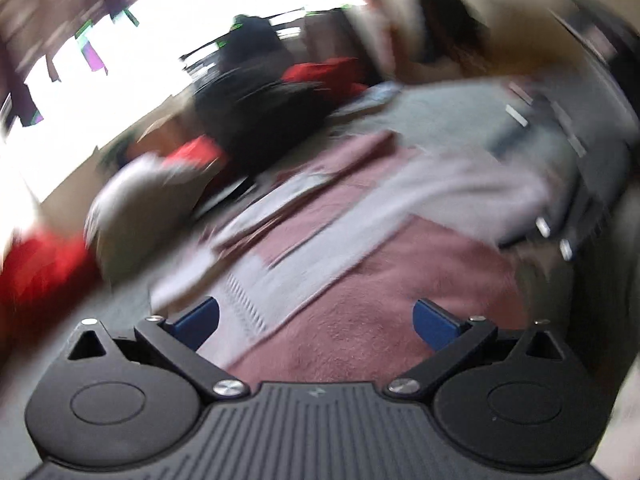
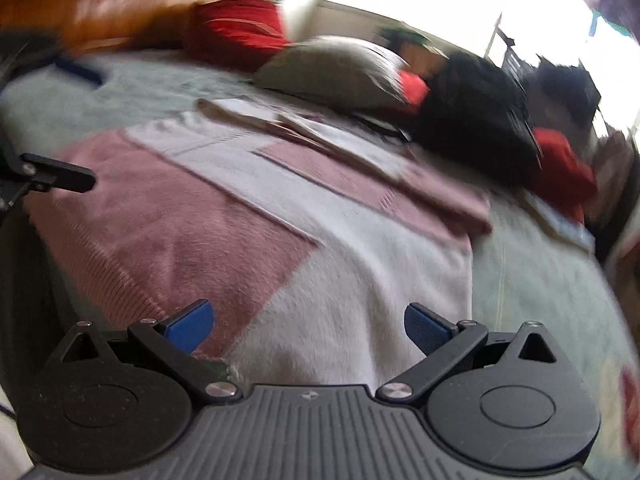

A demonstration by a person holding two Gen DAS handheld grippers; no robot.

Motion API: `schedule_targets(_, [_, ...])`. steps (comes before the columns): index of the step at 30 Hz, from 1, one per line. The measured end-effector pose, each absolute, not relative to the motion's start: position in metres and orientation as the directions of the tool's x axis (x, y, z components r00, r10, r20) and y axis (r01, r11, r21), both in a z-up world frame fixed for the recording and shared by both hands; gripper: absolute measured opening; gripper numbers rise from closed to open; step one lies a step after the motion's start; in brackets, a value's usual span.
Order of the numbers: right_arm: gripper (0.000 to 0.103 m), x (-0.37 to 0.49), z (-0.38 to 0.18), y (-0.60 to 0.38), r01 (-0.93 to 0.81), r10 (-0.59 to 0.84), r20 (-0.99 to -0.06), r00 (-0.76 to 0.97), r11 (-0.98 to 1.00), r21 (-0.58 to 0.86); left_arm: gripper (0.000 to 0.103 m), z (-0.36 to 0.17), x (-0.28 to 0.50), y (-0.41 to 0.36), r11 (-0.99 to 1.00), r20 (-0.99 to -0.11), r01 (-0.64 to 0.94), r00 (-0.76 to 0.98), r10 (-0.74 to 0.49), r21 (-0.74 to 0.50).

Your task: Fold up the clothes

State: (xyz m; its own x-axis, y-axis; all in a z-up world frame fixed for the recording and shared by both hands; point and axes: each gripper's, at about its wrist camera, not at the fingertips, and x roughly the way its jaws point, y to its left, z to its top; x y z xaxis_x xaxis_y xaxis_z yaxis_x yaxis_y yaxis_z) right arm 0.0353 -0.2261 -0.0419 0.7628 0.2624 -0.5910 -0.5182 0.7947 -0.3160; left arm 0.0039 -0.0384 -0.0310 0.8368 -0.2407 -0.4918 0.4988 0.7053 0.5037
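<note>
Hovering low with jaws spread wide and empty, the left gripper (image 1: 316, 322) and right gripper (image 2: 308, 326) face the fuzzy pink-and-white knitted sweater (image 2: 224, 216) lying flat on the pale green bed (image 2: 532, 276).

Pale bedspread (image 2: 532, 280) lies bare right of the sweater (image 2: 280, 216); beyond, grey pillow (image 2: 332, 72) and black bag (image 2: 476, 120) (blurred) block.

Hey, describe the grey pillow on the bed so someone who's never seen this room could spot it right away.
Start at the pale green bedspread with the pink and white garment spread across it. Beyond the garment's far edge lies the grey pillow, between a red cushion and a black bag. It is the only soft grey thing among red and black neighbours.
</note>
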Motion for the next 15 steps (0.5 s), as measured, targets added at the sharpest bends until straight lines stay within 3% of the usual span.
schedule_targets(3, [0.103, 0.024, -0.047, -0.209, -0.604, 0.300, -0.596, 0.745, 0.684, -0.410, 0.102, -0.049, -0.003, -0.056, 0.577, -0.518, 0.555, 0.818, -0.249, 0.599])
schedule_targets(9, [0.103, 0.012, -0.084, -0.178, -0.702, 0.307, -0.654, 0.691, 0.499, -0.508, 0.102, -0.087, 0.001, -0.071, 0.511, -0.590, 0.612, 0.774, -0.229, 0.604])
schedule_targets(15, [0.103, 0.005, -0.107, -0.163, -0.621, 0.247, -0.573, 0.782, 0.388, -0.681, 0.102, -0.104, 0.005, -0.075, 0.490, -0.601, 0.611, 0.773, -0.201, 0.622])
